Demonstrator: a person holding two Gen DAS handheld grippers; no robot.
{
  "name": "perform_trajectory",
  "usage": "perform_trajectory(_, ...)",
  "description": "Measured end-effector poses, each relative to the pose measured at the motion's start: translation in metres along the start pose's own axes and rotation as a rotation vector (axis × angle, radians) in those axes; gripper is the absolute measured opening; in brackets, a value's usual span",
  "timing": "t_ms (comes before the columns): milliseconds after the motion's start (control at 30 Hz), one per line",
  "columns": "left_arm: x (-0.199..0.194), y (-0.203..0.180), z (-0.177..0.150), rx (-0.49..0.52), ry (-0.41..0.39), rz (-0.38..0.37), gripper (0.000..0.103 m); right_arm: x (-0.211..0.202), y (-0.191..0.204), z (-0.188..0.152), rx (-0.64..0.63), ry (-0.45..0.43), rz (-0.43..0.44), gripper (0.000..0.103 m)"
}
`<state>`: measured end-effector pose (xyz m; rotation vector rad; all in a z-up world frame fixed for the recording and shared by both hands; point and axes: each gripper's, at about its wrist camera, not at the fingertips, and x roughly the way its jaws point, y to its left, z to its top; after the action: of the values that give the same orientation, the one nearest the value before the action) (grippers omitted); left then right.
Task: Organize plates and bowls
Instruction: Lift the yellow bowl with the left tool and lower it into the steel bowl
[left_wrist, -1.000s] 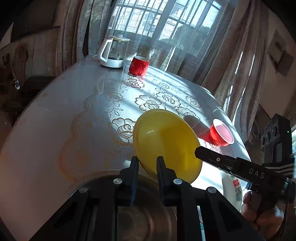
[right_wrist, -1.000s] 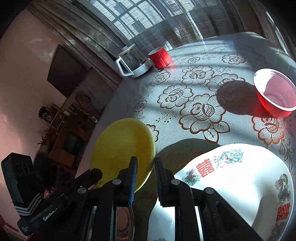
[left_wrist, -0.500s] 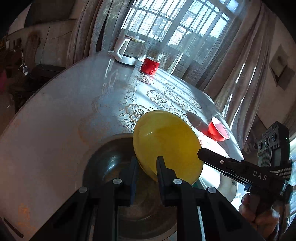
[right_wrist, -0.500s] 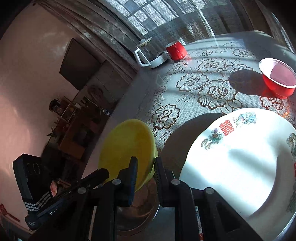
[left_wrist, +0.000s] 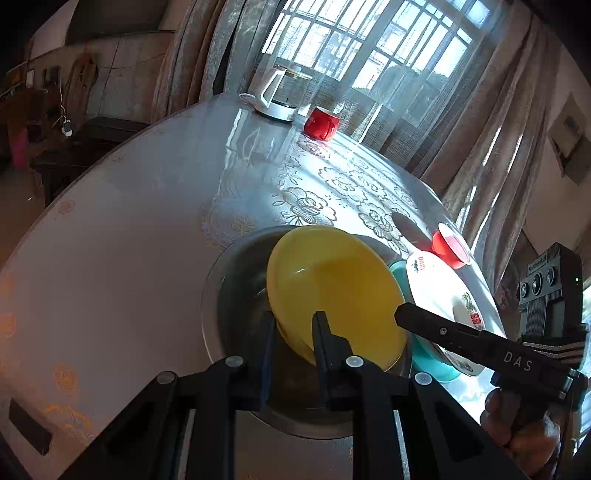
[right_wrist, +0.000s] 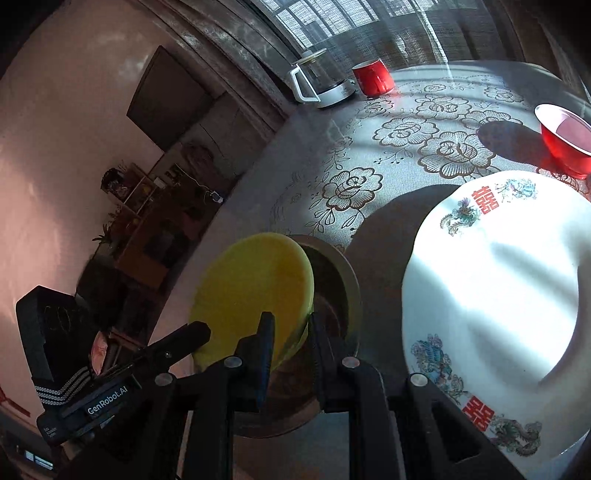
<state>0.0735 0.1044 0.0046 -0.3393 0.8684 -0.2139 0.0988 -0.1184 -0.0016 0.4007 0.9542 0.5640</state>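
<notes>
round yellow bowl (left_wrist: 332, 288), metal basin (left_wrist: 236, 295)

Yellow bowl (left_wrist: 334, 291) — now over metal bowl (left_wrist: 236, 295)

Kettle (left_wrist: 279, 94) at far table edge, red mug (left_wrist: 321, 123) just beside it. Floral tablecloth (left_wrist: 343, 184). Curtains (left_wrist: 491, 147), barred window (left_wrist: 369, 48) behind. Dark shelves (right_wrist: 147, 221) by wall.

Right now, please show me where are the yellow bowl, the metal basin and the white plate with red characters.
yellow bowl (left_wrist: 332, 291): left wrist view, inner surface.
metal basin (left_wrist: 236, 295): left wrist view, left inner wall.
white plate (right_wrist: 517, 277): right wrist view, sunlit centre.
</notes>
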Motion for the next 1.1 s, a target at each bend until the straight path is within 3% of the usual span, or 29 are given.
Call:
perform_trajectory(500,0.014,0.002,-0.009,0.047,0.034,0.055,0.019,0.012,0.011,-0.013,-0.097,0.021,-0.104,0.019)
perform_trajectory(1100,0.013,0.001,-0.011,0.059,0.049,0.036,0.019,0.016,0.025,-0.016,-0.188,0.049,-0.167,0.020)
